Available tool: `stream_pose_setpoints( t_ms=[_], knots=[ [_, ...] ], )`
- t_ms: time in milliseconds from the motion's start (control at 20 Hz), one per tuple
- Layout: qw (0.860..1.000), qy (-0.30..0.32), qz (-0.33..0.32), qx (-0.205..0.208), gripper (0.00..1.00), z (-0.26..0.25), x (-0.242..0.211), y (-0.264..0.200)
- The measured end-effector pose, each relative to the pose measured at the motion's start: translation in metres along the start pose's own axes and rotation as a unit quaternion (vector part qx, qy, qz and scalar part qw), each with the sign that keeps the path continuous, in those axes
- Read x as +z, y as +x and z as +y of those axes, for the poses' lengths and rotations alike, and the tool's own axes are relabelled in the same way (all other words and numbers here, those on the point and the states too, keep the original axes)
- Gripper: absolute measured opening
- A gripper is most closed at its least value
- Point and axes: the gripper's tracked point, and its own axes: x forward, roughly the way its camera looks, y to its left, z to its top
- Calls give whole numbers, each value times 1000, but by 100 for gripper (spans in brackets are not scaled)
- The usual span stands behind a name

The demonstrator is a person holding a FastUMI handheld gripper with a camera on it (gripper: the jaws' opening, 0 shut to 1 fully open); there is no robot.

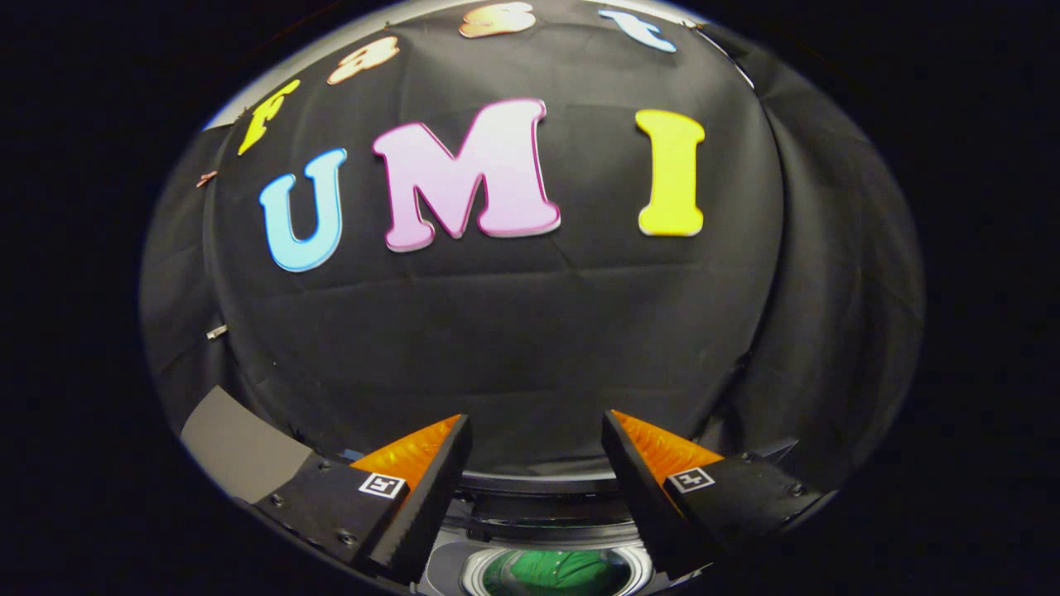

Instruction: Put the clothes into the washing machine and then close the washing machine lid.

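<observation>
The gripper (537, 451) hangs open and empty above the washer (464, 571). Green clothes (555, 573) lie inside the drum, below the fingers: soft, light. The lid probably swings easily from its rim.

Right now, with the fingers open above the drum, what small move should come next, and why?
Probably shift toward the washing machine lid: the gripper fingers are open and empty, and green clothing already lies in the drum below them.
</observation>
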Motion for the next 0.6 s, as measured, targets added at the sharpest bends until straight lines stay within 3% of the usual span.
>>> stream_pose_setpoints(
  t_ms=[100, 600],
  knots=[
    [999, -34, 3, 5, 100, -5, -10, 8],
    [999, -37, 2, 14, 100, 1, -30, -35]
  ],
)
